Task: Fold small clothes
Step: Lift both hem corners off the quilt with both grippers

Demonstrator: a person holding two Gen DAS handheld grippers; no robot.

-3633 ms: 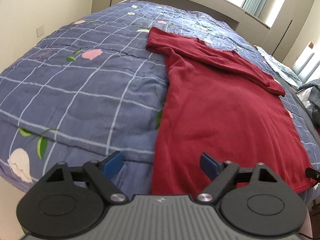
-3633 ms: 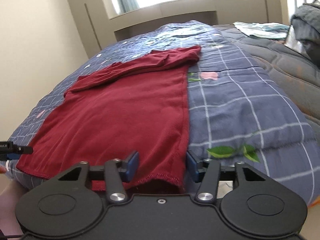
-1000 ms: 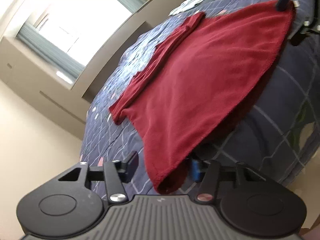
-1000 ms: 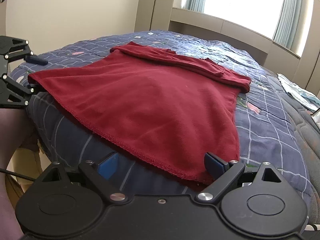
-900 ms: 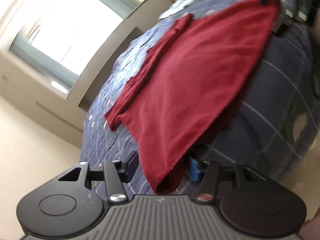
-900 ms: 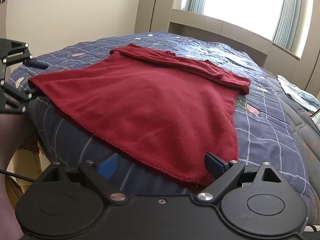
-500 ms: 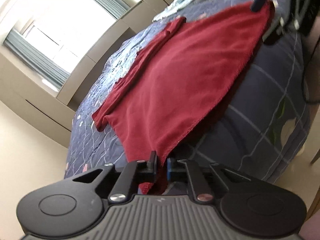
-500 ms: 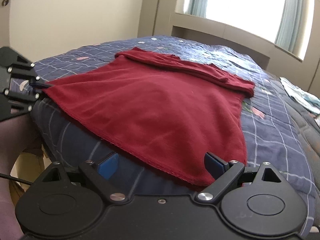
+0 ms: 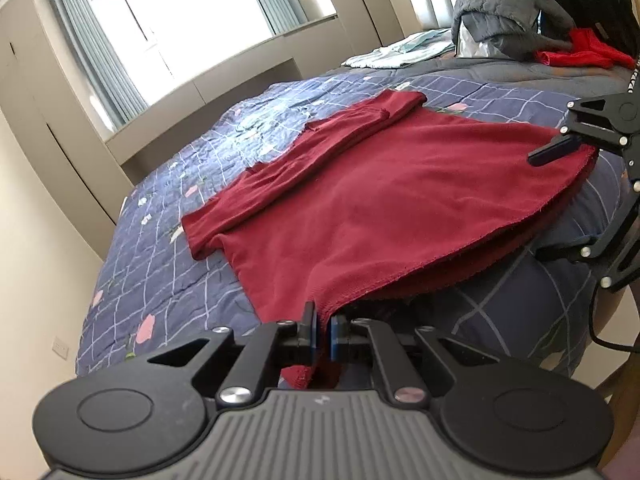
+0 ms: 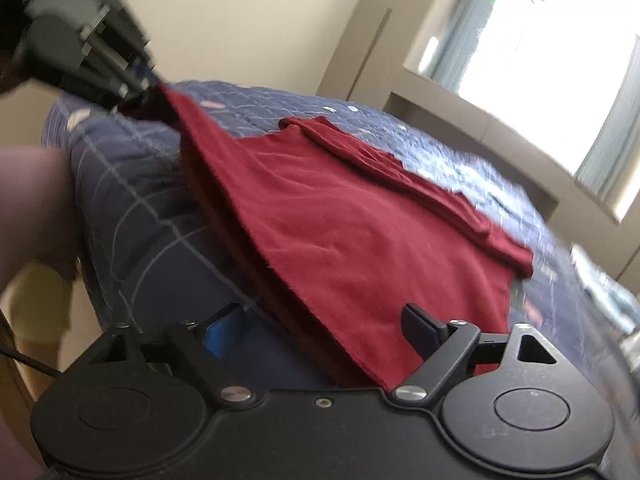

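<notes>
A bed (image 9: 168, 216) carries everything, covered by a navy quilt (image 9: 152, 264) with a pale grid and small pink and white flowers. The dark red garment (image 9: 400, 200) lies flat across the quilt, its sleeves folded in along its far side. Its near hem hangs just over the bed's edge and is lifted at one corner. Beyond the garment, toward the headboard, lie a pale blue-green cloth (image 9: 404, 50), a heaped grey quilted blanket (image 9: 508, 8) and, beside that heap, a bright red cloth (image 9: 580, 54).
</notes>
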